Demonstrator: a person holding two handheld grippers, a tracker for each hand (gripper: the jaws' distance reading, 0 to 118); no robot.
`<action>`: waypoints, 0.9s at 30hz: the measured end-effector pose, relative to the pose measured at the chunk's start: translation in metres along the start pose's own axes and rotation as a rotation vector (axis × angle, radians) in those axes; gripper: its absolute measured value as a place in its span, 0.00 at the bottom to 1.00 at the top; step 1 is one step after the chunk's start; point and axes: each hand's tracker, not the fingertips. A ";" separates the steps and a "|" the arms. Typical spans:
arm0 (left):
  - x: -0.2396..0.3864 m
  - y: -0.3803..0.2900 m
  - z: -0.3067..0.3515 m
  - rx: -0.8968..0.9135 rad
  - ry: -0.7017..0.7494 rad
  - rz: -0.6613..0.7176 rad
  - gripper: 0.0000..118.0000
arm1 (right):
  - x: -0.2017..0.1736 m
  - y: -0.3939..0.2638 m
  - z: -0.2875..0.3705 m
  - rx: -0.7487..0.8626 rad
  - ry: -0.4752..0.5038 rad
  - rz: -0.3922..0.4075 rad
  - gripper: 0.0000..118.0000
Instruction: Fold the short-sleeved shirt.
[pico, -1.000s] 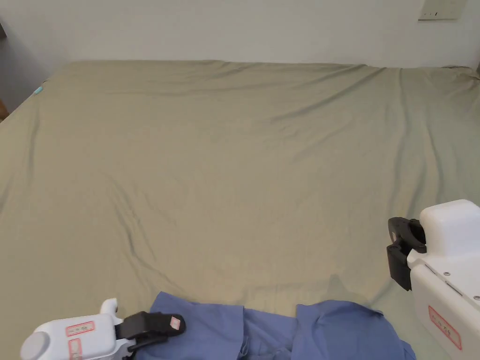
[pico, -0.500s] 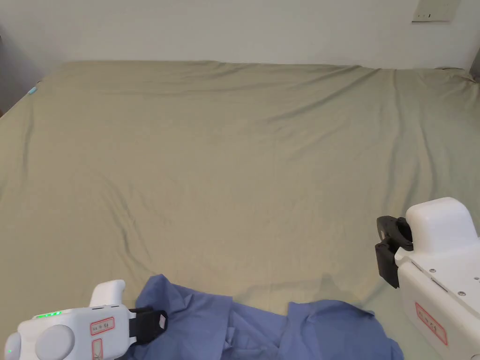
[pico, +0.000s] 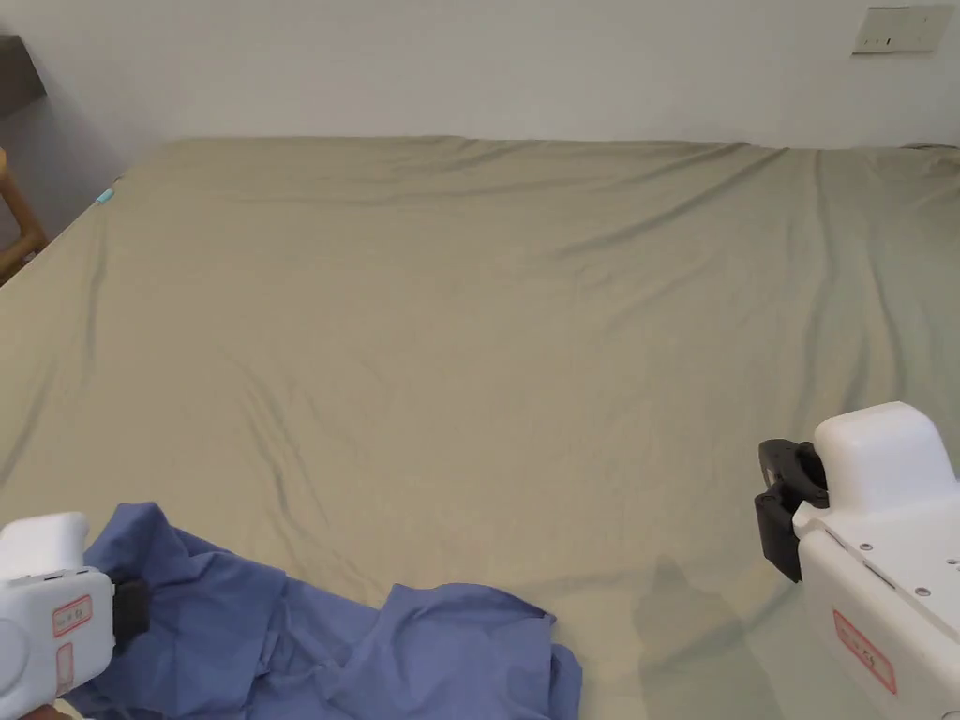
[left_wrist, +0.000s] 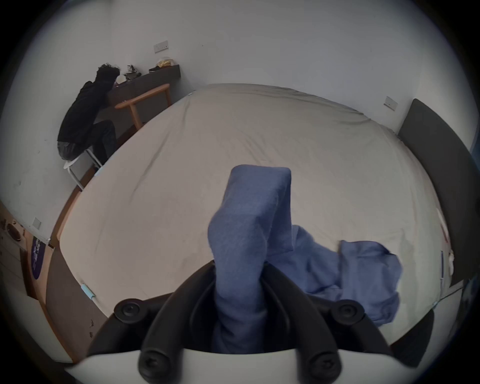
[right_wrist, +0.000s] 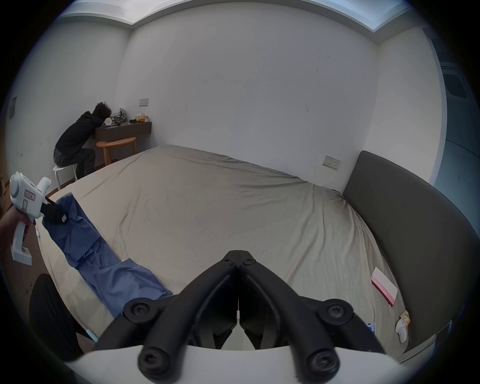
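Shirt, soft and light, lies crumpled at the near left edge of the bed. Left tongs pinch what is probably a sleeve or a corner. Right tongs hover closed and empty; they should take the opposite edge.

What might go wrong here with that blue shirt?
The left gripper pinches just one bunched bit of the shirt, so it may slip free. The shirt lies crumpled at the bed's near edge and could slide off. The right gripper is shut and holds nothing, so the cloth may stay twisted.
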 end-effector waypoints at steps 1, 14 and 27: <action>0.009 0.000 0.002 -0.007 -0.035 0.001 0.09 | -0.001 0.000 0.000 0.000 0.003 0.003 0.01; 0.179 -0.054 -0.052 -0.155 -0.176 -0.317 0.10 | 0.017 -0.007 0.009 -0.008 -0.024 -0.027 0.01; 0.200 -0.077 -0.071 -0.269 -0.590 -0.043 0.94 | 0.018 -0.015 -0.001 -0.036 -0.017 -0.033 0.01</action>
